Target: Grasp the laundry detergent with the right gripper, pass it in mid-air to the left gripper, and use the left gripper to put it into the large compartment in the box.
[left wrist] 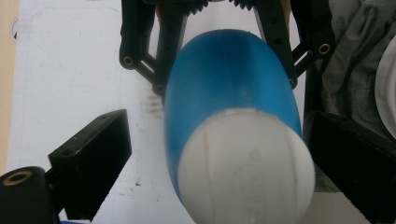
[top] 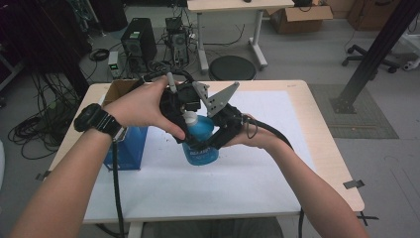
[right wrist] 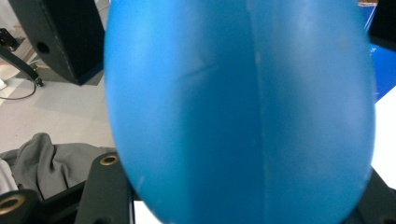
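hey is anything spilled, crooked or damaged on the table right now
Nothing spilled or broken. The blue bottle with its white cap is held off the table in the right gripper; the left gripper has its jaws around the cap. Small dark smudges mark the white table cover.

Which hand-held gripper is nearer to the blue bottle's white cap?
Left. The left hand-held gripper has its open jaws either side of the white cap; the right hand-held gripper is shut on the blue bottle lower down its body.
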A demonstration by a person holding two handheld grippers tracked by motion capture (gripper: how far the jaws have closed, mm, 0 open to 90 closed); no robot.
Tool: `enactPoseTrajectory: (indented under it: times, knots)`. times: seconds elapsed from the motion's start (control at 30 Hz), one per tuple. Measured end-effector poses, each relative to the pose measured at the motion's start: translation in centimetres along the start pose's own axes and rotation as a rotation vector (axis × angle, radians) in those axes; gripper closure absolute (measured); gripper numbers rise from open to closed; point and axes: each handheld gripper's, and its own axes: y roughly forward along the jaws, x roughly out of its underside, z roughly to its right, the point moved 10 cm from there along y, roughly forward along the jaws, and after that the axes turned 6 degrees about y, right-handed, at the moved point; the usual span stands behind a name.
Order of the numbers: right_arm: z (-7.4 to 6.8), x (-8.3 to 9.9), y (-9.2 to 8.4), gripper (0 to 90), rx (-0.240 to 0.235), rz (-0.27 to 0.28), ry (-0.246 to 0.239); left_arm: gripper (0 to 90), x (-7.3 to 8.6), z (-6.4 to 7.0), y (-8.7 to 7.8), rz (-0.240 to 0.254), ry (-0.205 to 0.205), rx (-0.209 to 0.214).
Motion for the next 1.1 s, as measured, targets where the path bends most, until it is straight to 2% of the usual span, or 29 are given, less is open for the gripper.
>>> enactPoseTrajectory:
  times: [0.37,0.93,1.1]
  knots:
    - [-0.01,0.19,-0.02,41.9,0.001,-0.002,-0.003,14.2,-0.30,0.29,0.35,-0.006,0.024,0.017]
    - [0.03,0.38,0.10,42.0,0.005,-0.004,-0.001,23.5,-0.19,0.32,0.31,-0.020,0.004,0.021]
    - [0.03,0.36,0.07,42.0,0.006,-0.002,0.001,29.5,-0.20,0.33,0.30,-0.018,0.013,0.015]
